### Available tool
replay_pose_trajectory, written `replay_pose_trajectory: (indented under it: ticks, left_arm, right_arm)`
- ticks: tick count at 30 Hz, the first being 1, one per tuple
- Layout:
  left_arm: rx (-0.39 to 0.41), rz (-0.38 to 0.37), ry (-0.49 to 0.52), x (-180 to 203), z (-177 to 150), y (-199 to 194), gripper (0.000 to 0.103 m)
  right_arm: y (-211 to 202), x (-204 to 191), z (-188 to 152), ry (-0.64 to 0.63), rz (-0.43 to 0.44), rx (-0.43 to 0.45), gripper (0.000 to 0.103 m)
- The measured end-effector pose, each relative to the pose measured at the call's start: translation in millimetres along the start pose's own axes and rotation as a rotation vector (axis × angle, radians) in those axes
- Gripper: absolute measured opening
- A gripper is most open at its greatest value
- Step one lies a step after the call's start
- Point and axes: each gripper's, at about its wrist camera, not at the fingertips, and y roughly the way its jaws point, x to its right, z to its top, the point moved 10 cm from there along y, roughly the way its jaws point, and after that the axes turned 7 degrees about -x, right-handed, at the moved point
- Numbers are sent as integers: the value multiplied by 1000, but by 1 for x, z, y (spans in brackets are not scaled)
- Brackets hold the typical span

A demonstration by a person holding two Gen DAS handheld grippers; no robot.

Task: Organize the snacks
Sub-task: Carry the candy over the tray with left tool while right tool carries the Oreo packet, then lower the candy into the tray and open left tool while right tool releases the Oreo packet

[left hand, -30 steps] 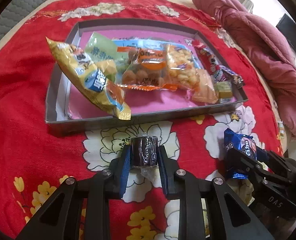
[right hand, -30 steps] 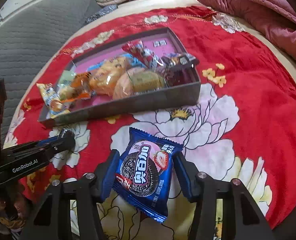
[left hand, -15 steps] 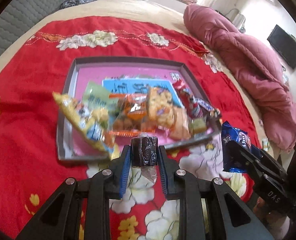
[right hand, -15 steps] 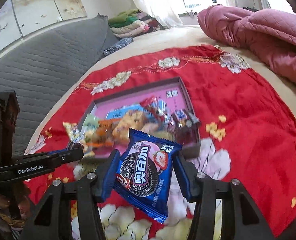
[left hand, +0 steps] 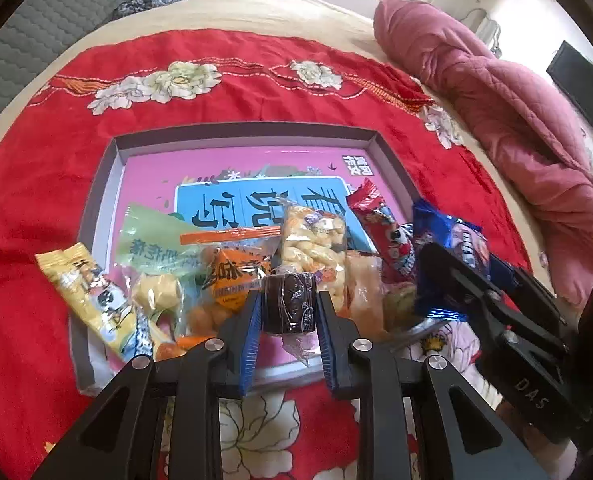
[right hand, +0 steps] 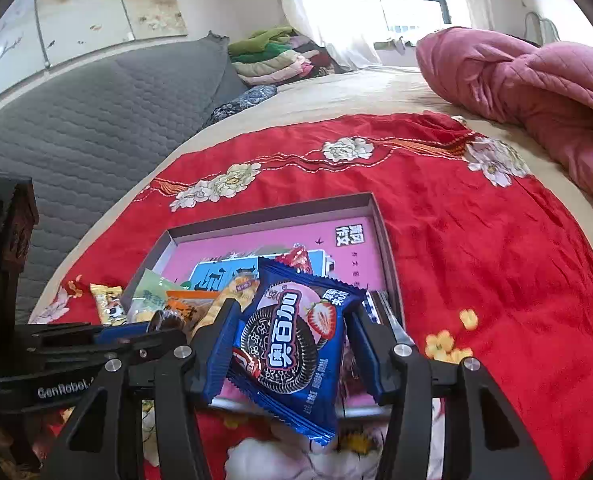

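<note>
Clamping right tongs (right hand: 288,354) on blue cookie packet (right hand: 292,352), long axis upright, left tongs (left hand: 288,312) gripping dark wrapped roll (left hand: 290,304)

A small dark cookie roll (left hand: 289,304) in clear wrap and a blue cookie packet (right hand: 292,344) (strawberry picture, upright) hang above the shallow grey tray (left hand: 96,208). The tray's pink floor holds yellow, green, orange and red snack bags (left hand: 232,268) crowded along its near side.

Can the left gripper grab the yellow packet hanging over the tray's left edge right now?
Probably not yet: the left gripper is shut on a dark wrapped cookie. The yellow packet itself lies uncovered at the tray edge.
</note>
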Motion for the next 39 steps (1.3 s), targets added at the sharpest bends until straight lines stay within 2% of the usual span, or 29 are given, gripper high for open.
replay_pose_trajectory:
  ticks: [8,19,21,28,30,39]
  left_arm:
    - [-4,25,12,2,5,12,27]
    - [-7,30,6,4,8,12,28]
    - [-4,29,5,4,8,11,33]
    - [0,31,7,4,8,8,41]
    - [3,32,6,4,8,7,45]
    - [28,37,4,4,8,-8,53]
  right_arm:
    - [26,8,-7,3,-31,-55,54]
    - [25,10,-7,31,-8,-50,56]
    - [23,11,-6,38,-3,-44,56]
    - [16,15,-1,54,-2,-18,57]
    - [14,15,1,55,-1,-11,61]
    - [-6,17,9,49,-17,44,64]
